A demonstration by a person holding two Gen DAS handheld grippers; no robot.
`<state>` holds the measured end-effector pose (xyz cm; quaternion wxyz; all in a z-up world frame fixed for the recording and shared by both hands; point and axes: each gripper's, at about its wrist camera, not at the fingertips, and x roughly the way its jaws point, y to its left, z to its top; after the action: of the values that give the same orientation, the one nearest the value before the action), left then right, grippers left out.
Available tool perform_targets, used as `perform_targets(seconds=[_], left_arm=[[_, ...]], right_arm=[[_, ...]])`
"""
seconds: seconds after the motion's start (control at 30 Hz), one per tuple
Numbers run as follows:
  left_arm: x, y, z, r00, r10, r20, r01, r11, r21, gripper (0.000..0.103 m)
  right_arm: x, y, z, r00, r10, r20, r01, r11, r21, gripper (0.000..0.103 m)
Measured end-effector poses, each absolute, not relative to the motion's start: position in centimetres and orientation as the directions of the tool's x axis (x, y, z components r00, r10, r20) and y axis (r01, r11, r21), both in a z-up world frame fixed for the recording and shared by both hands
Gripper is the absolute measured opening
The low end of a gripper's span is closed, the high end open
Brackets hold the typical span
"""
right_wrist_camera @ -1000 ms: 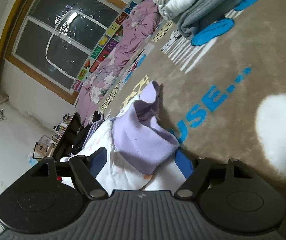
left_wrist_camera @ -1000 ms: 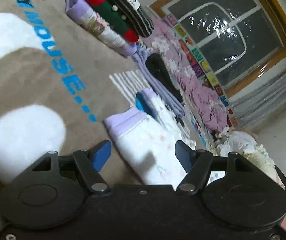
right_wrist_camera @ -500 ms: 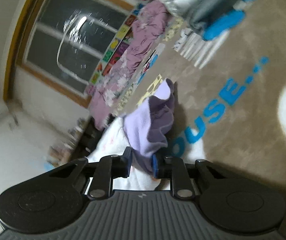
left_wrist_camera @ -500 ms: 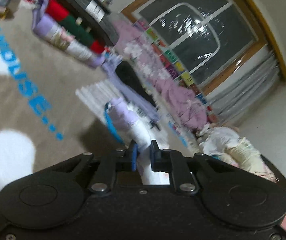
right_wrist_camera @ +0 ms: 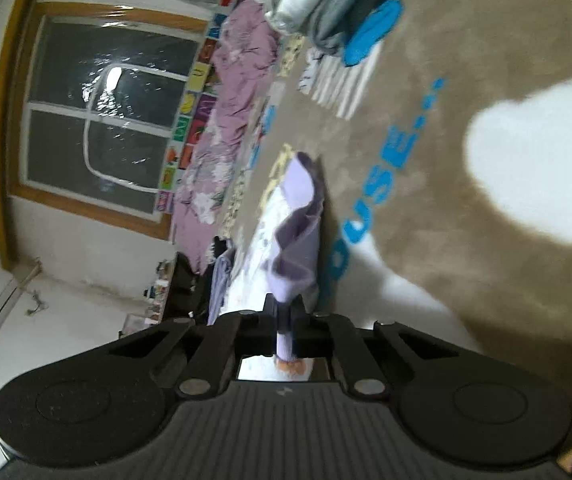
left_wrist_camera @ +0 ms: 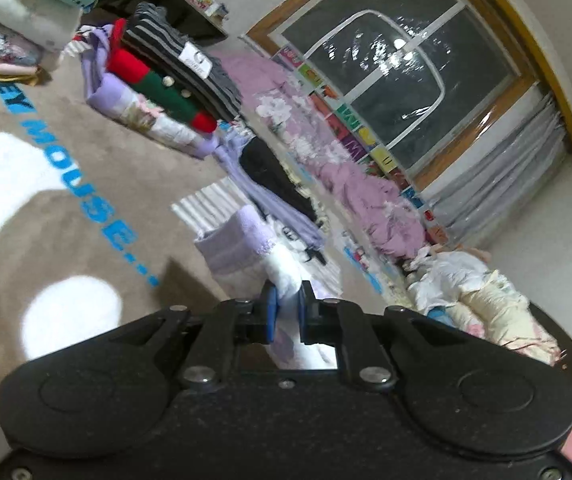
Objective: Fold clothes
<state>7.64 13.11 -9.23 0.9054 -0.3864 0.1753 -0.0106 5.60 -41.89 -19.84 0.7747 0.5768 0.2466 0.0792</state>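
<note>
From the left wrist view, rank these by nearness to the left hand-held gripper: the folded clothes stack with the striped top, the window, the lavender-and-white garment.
1. Lavender-and-white garment: pinched in the left hand-held gripper, trailing ahead over the carpet.
2. Folded clothes stack: upper left, across the carpet.
3. Window: upper right, on the far wall.

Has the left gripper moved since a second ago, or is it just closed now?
Yes. The left gripper closed on the white and lavender garment and lifted it off the tan rug, whose blue lettering now sits farther below.
</note>
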Motion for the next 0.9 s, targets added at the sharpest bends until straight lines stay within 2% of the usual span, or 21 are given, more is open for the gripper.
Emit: perform_targets(seconds=[0.1, 0.17, 0.2, 0.23, 0.27, 0.3, 0.37, 0.47, 0.5, 0.53, 0.57, 0.6, 0.63, 0.8, 0.9], left_arm=[[7.5, 13.2, -9.8, 0.929, -0.145, -0.341, -0.144, 0.707, -0.692, 0.008], [7.5, 13.5, -10.4, 0.918, -0.149, -0.369, -0.163, 0.705, -0.690, 0.008], [7.7, 13.8, -10.8, 0.909, -0.165, -0.384, -0.172, 0.689, -0.704, 0.017], [7.8, 14.2, -11.2, 0.903, -0.169, -0.394, -0.189, 0.669, -0.719, 0.025], [7.7, 14.5, -11.5, 0.902, -0.158, -0.402, -0.211, 0.652, -0.729, 0.047], [7.6, 14.8, -11.7, 0.902, -0.144, -0.408, -0.230, 0.639, -0.734, 0.059], [7.5, 15.2, -12.1, 0.896, -0.125, -0.426, -0.261, 0.628, -0.733, 0.060], [8.0, 15.2, -12.8, 0.881, -0.111, -0.460, -0.299, 0.624, -0.722, 0.059], [8.1, 15.1, -13.1, 0.878, -0.111, -0.466, -0.302, 0.628, -0.718, 0.049], [8.2, 15.0, -13.3, 0.874, -0.110, -0.473, -0.304, 0.635, -0.710, 0.032], [8.2, 14.7, -13.4, 0.869, -0.110, -0.483, -0.306, 0.647, -0.699, 0.015], [8.1, 14.5, -13.3, 0.869, -0.105, -0.483, -0.304, 0.657, -0.690, 0.013], [7.7, 14.3, -12.8, 0.878, -0.096, -0.470, -0.293, 0.667, -0.685, 0.012], [5.4, 12.7, -9.8, 0.898, -0.057, -0.436, -0.244, 0.761, -0.601, 0.011], [5.8, 12.4, -11.0, 0.846, -0.042, -0.531, -0.294, 0.795, -0.530, 0.012]], right_arm=[[5.2, -41.7, -20.0, 0.853, 0.387, -0.349, 0.198, 0.378, 0.904, 0.008], [5.2, -41.7, -20.0, 0.856, 0.371, -0.359, 0.198, 0.407, 0.892, 0.013], [5.2, -41.7, -19.9, 0.859, 0.362, -0.363, 0.197, 0.420, 0.886, 0.016], [5.3, -41.7, -19.9, 0.861, 0.353, -0.366, 0.196, 0.434, 0.880, 0.031], [5.3, -41.7, -19.9, 0.863, 0.345, -0.369, 0.194, 0.447, 0.873, 0.055], [5.3, -41.7, -19.8, 0.866, 0.336, -0.371, 0.193, 0.461, 0.866, 0.060], [5.4, -41.7, -19.8, 0.870, 0.318, -0.377, 0.191, 0.487, 0.852, 0.068], [5.7, -41.3, -19.7, 0.869, 0.306, -0.389, 0.181, 0.535, 0.825, 0.070], [6.1, -40.8, -19.8, 0.861, 0.317, -0.398, 0.170, 0.559, 0.811, 0.069], [6.5, -40.2, -19.7, 0.853, 0.330, -0.403, 0.150, 0.586, 0.797, 0.064], [6.8, -39.5, -19.5, 0.846, 0.344, -0.408, 0.127, 0.612, 0.781, 0.039], [7.0, -38.9, -19.5, 0.841, 0.351, -0.411, 0.115, 0.627, 0.770, 0.022], [7.2, -38.5, -19.5, 0.838, 0.355, -0.415, 0.106, 0.639, 0.762, 0.012], [6.2, -39.1, -18.7, 0.859, 0.355, -0.368, 0.097, 0.594, 0.799, 0.011], [6.2, -39.8, -19.4, 0.839, 0.347, -0.419, 0.158, 0.581, 0.798, 0.007]])
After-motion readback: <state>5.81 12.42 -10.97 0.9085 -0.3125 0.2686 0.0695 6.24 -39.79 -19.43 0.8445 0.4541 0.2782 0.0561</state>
